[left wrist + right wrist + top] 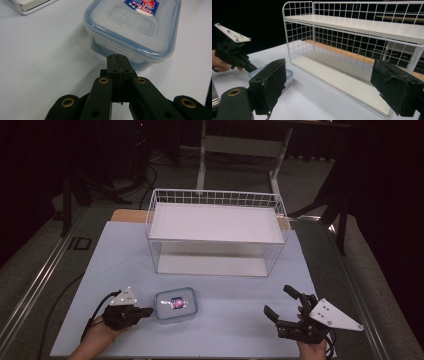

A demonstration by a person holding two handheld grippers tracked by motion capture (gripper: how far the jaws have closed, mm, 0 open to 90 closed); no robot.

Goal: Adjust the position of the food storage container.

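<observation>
A clear plastic food container with a blue-rimmed lid and a red and blue label lies on the table's near left. My left gripper is just to its left, pointing at its side. In the left gripper view the jaws are pressed together with nothing between them, and the gripper tips sit right at the flap latch of the container. My right gripper stands open at the near right, its pads wide apart and empty.
A white two-level wire shelf rack stands at the back middle of the pale blue table; in the right gripper view the rack is close ahead. Open tabletop lies between the two grippers.
</observation>
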